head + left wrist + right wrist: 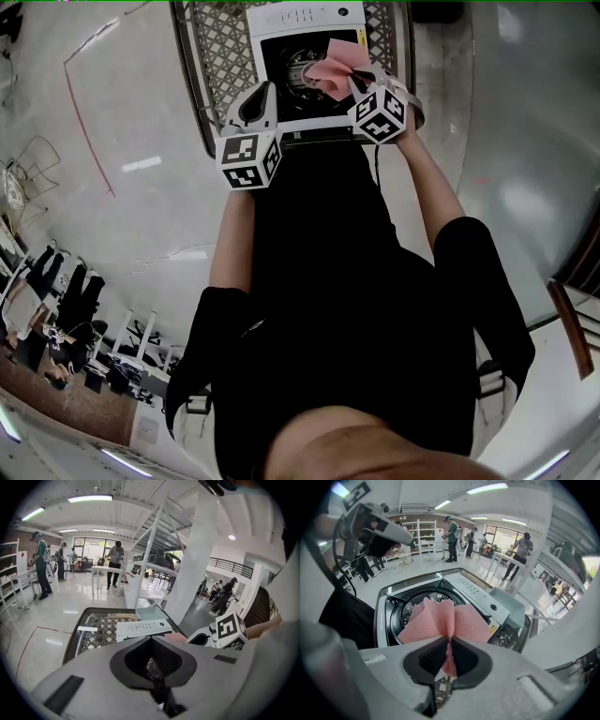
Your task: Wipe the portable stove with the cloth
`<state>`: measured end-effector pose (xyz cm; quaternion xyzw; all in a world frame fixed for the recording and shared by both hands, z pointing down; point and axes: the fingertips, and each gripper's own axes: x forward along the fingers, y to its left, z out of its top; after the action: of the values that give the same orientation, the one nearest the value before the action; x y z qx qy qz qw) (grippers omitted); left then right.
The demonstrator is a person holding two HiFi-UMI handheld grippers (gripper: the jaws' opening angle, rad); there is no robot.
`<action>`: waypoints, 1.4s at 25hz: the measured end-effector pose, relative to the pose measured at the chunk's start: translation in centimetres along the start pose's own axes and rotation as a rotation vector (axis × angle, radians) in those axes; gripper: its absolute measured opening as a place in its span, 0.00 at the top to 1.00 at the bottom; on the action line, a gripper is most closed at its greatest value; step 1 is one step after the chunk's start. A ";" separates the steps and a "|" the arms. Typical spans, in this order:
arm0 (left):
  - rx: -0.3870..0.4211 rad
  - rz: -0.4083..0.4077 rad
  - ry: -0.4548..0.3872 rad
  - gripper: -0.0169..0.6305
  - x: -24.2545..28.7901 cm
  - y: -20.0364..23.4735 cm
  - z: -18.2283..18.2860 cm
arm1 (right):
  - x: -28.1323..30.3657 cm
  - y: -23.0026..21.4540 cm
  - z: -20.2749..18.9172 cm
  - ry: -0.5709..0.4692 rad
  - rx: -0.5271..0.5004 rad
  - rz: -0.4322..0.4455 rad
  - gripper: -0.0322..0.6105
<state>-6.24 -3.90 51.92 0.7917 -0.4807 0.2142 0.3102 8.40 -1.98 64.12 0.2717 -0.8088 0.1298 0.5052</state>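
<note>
The white portable stove (309, 26) with its round black burner (298, 67) sits on a dark lattice table (220, 56). My right gripper (352, 81) is shut on a folded pink cloth (332, 66) and holds it over the burner's right side. In the right gripper view the cloth (440, 619) fans out from the right gripper (450, 640) above the stove (480, 595). My left gripper (266, 88) hovers at the stove's near left edge. Its jaws meet with nothing between them. In the left gripper view, the left gripper (151, 639) points at the stove (140, 627).
A pale green box (151, 613) stands just beyond the stove on the table (101, 627). The person's dark clothing fills the near side of the head view. Several people stand and walk far off on the shiny floor (42, 620). White shelving (150, 569) rises behind the table.
</note>
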 end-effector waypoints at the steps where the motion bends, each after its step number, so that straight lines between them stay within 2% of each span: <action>1: 0.002 -0.003 0.000 0.97 0.1 -0.1 0.1 | -0.1 -0.3 -0.4 0.006 0.010 -0.005 0.91; 14: 0.023 -0.022 0.011 0.98 1.1 -1.6 0.3 | -0.4 -3.3 -5.3 0.072 0.102 -0.042 0.91; 19: 0.006 0.008 0.006 0.97 0.8 -1.3 0.2 | -0.8 -4.3 -5.7 0.069 0.111 -0.048 0.91; 23: -0.015 0.047 0.002 0.97 0.0 -0.1 0.0 | -2.3 -4.3 -2.3 -0.033 0.140 -0.027 0.91; 25: -0.029 0.063 -0.004 0.97 -0.3 0.7 -0.3 | -2.9 -4.0 0.0 -0.088 0.122 -0.023 0.91; 30: -0.096 0.159 -0.040 0.97 -3.5 2.7 -1.4 | -4.0 -0.2 7.9 -0.218 -0.043 0.067 0.91; 35: -0.162 0.233 -0.077 0.97 -8.0 6.3 -3.4 | -3.5 8.0 15.0 -0.301 -0.204 0.185 0.91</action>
<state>-15.54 1.34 51.09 0.7108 -0.5965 0.1786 0.3273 -6.19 -1.66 54.66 0.1600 -0.9055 0.0508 0.3897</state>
